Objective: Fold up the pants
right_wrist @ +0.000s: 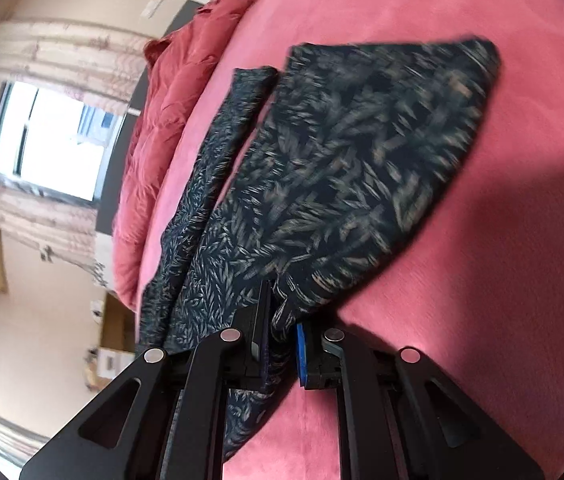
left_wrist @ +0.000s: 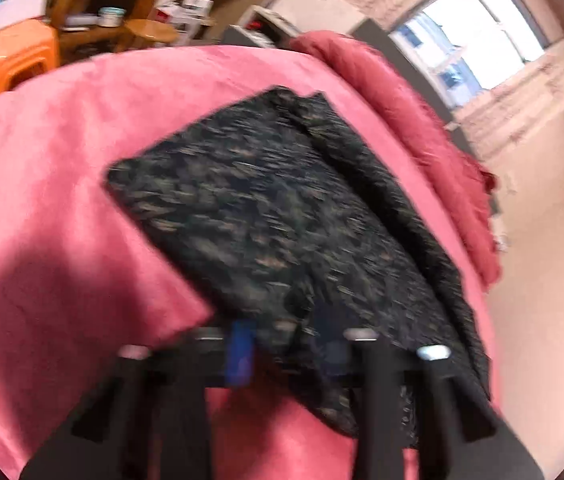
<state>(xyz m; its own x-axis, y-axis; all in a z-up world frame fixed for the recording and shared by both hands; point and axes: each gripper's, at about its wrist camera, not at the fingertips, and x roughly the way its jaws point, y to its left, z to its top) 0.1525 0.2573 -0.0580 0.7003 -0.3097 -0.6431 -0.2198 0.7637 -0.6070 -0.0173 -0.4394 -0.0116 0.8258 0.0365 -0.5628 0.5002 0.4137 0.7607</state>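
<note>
Your left tongs (left_wrist: pixel 287 354) and right tongs (right_wrist: pixel 282 354) both pinch the leaf-print pants (right_wrist: pixel 341 168) on the pink bed (right_wrist: pixel 461 280); no readable writing.

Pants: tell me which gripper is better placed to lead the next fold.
Either, probably: the right gripper and the left gripper both pinch the near edge of the pants on the pink blanket, so move them together.

The pants (right_wrist: pixel 341 184) are patterned in black with tan and grey-green leaf sprigs. The bed (right_wrist: pixel 461 320) is covered in pink; a darker red quilt (right_wrist: pixel 174 92) is seen at its edge.
</note>
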